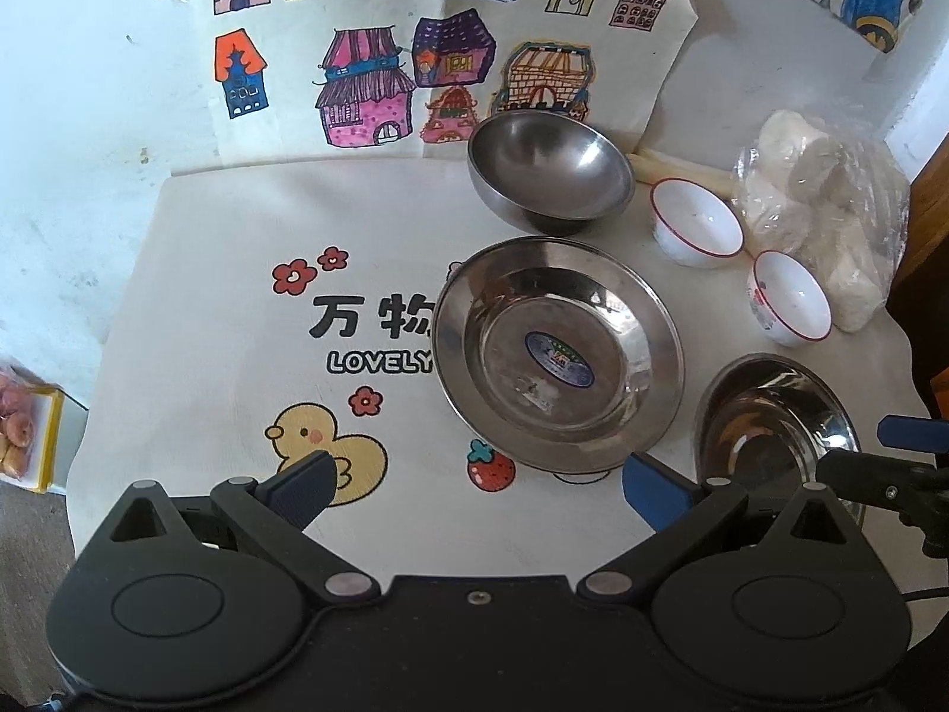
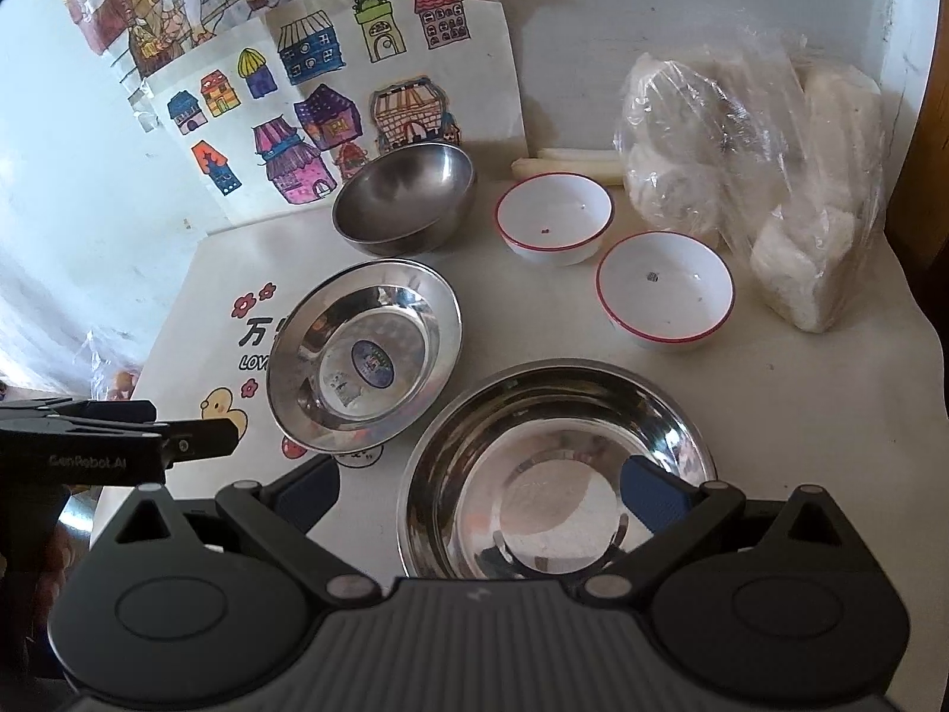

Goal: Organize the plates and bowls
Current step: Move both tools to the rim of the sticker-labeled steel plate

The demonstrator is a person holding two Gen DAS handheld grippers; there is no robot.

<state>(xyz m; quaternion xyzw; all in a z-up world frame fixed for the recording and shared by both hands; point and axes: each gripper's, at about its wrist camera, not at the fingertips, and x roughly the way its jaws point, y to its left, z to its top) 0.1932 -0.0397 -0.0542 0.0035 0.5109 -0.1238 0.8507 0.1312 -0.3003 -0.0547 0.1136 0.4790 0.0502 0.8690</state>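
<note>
Both grippers are seen spread wide with nothing held. The left gripper (image 1: 474, 489) is poised above the near edge of the desk (image 1: 196, 273), over its printed cloth, just short of the stickered steel plate (image 1: 557, 356). The right gripper (image 2: 477, 492) is poised over the larger steel plate (image 2: 557, 469), which lies at the near edge, right of the stickered one and close beside it. A deep steel bowl (image 2: 406, 199) is set tilted near the far edge, against the house drawings (image 2: 332, 95). Two red-rimmed white bowls (image 2: 554, 216) (image 2: 664, 291) are placed toward the far right corner, apart from each other, beside a plastic bag of white lumps (image 2: 759, 178).
</note>
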